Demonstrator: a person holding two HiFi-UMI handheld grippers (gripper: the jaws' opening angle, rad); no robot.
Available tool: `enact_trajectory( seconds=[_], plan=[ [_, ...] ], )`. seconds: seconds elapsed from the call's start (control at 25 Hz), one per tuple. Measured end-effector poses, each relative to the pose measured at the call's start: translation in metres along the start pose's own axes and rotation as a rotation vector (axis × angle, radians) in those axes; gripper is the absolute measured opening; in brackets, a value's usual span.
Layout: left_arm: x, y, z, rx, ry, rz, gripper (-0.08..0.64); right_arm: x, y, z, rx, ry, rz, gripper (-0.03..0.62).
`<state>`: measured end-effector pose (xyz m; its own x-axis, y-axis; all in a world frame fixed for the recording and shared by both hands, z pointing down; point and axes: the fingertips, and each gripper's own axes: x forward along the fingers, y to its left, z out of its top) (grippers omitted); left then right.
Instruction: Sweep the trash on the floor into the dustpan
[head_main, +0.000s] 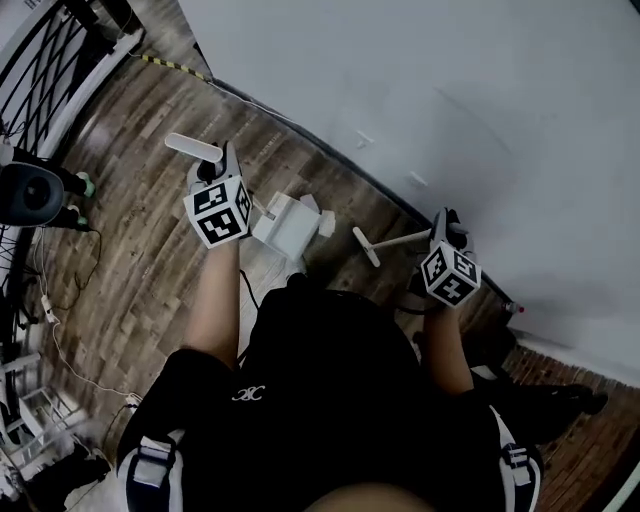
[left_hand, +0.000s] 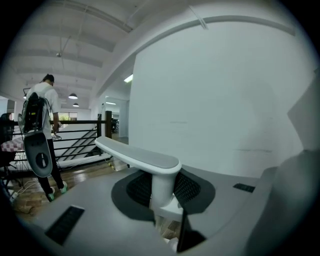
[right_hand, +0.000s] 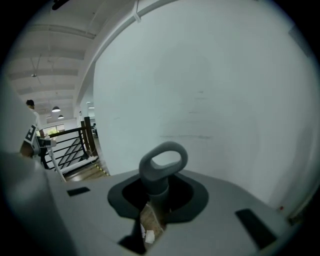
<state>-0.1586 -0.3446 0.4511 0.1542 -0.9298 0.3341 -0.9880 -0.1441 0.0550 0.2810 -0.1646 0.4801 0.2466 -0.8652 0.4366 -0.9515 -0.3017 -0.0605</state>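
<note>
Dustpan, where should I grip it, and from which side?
Grip the dustpan by its white handle stem, just under the flat top, coming from your side. The left hand-held gripper is shut there; the wide top likely stops slipping.

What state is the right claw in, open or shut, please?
Shut: the right claw grips the shaft of the grey loop-ended plastic handle, whose loop sticks out above.

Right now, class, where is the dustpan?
In the head view the dustpan shows left of centre, just right of the left claw that grips its handle, with paper scraps and the broom to its right.
</note>
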Motion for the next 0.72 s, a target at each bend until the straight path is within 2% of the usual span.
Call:
enact_trajectory(
  seconds=[0.12,0.28,0.52,0.72],
  plan=[
    [0.034,0.03,-0.001,-0.023,0.004,0.039,0.084,0.011,0.005,-0.008,0.025,0.032,-0.044,0.069],
    [0.072,0.078,-0.012,-0.091,0.021,0.126,0.085,0.021,0.007,-0.023,0.063,0.07,-0.104,0.069],
    [0.118,0.122,-0.05,-0.215,0.104,0.202,0.097,0.046,-0.004,-0.026,0.176,0.073,-0.207,0.069],
    [0.134,0.112,-0.097,-0.178,0.162,0.177,0.101,0.063,-0.001,-0.019,0.172,0.082,-0.213,0.069]
  ],
)
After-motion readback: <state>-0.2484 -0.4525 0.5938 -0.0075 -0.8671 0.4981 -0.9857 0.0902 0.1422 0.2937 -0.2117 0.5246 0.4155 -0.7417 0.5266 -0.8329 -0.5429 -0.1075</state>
